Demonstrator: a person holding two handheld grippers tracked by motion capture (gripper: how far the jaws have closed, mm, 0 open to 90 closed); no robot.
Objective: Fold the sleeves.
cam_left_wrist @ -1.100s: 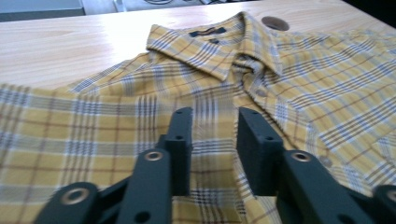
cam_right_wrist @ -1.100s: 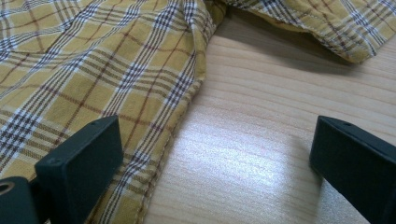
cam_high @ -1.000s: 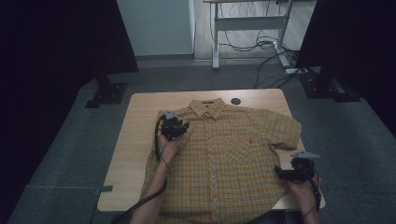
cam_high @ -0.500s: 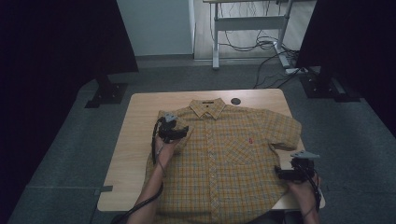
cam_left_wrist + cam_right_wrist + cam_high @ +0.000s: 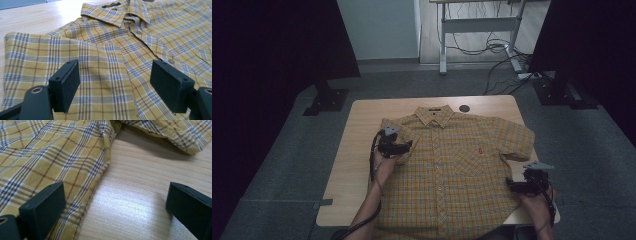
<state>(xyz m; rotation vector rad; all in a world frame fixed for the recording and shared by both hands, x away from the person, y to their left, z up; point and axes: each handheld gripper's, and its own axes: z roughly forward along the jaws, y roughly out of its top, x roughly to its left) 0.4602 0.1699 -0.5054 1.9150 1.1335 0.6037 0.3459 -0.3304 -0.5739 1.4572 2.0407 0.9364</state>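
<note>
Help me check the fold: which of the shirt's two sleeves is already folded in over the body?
The sleeve under the left gripper is folded in; the other sleeve, nearer the right gripper, lies spread outward.

The left gripper (image 5: pixel 404 146) hangs low, its jaws pointing toward the right; they have just been opening and now stand wide with nothing pinched between them. The left forearm (image 5: pixel 372 205) comes up from the bottom edge. The right gripper (image 5: pixel 511 186) points left, jaws spread wide, its hand (image 5: pixel 537 200) behind it.
</note>
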